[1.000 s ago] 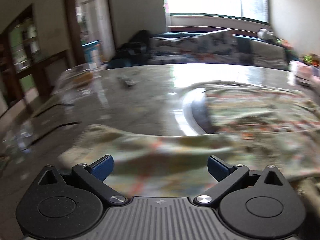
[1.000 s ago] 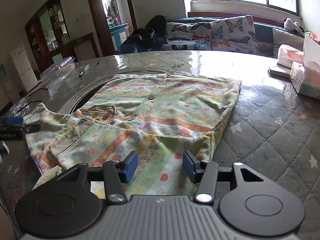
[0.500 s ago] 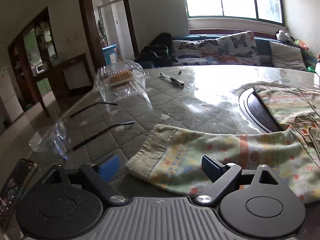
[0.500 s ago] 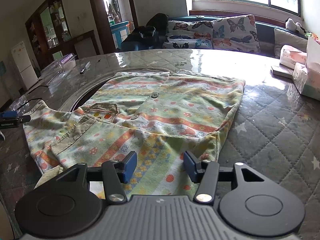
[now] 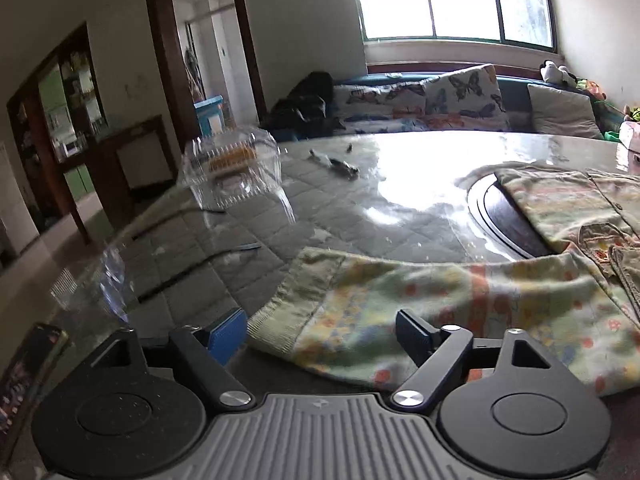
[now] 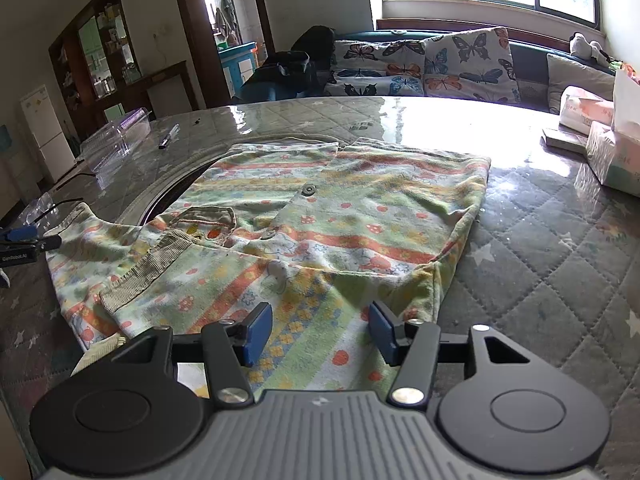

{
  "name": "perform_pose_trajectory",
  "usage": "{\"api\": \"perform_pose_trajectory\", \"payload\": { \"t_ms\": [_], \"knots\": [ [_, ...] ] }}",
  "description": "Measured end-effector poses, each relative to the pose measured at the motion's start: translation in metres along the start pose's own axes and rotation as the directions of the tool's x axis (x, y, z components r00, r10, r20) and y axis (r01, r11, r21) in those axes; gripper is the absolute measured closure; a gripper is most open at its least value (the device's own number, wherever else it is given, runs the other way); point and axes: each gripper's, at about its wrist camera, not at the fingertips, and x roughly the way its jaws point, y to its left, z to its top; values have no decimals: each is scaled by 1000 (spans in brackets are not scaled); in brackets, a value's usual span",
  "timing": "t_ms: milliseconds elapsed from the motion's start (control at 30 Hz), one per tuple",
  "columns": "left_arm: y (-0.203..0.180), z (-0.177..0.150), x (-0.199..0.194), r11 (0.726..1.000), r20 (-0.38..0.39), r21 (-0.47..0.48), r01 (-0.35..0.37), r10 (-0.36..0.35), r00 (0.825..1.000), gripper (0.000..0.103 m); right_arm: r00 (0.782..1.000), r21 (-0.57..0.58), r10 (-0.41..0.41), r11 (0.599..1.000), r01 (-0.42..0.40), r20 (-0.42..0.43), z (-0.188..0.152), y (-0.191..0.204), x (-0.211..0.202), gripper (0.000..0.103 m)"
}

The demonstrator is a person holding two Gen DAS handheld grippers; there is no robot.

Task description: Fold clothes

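Two grippers, both w/ fingers spread apart and clamping nothing. Our left gripper sits low at the cuff end of the sleeve, the ribbed cuff edge lying betw. its blue pads but not pinched; it also shows at the far left edge of the right wrist view. Our right gripper hovers over the near part of the floral shirt, fabric visible betw. the fingers, contact w/ cloth can't be told. Shirt lies spread on the quilted table cover, buttoned front up, collar toward the left, one sleeve stretched out to the left gripper; part of it overlaps the dark round inset in the tabletop. Elsewhere on the table we see a clear plastic box, a pen and tissue packs at far right. Butterfly cushions line the sofa behind.
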Motion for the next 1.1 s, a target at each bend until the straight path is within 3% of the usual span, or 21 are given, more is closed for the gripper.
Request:
{"api": "perform_pose_trajectory", "payload": {
  "t_ms": [400,667,733,833,900,1000,1100],
  "knots": [
    [9,-2,11,998,-30,-46,38,-39,999,25,1000,6,1,1000,-1,1,0,0,0,48],
    [5,2,9,993,-39,-68,95,-98,994,51,1000,13,4,1000,-4,5,-1,0,0,47],
    [7,3,9,991,-38,-82,104,-108,993,67,1000,14,4,1000,-5,7,-1,-1,0,47],
    [9,4,8,986,-37,-113,123,-128,991,79,1000,14,4,1000,-4,8,-1,-1,0,47],
    [9,5,8,977,-33,-151,151,-157,987,89,1000,15,3,1000,-3,10,-1,0,0,47],
    [8,7,6,959,-25,-207,192,-201,979,95,1000,17,3,1000,-3,12,-1,0,0,47],
    [5,11,1,923,4,-288,256,-266,964,98,1000,25,2,1000,-2,19,-1,-2,-1,47]
  ]
}}
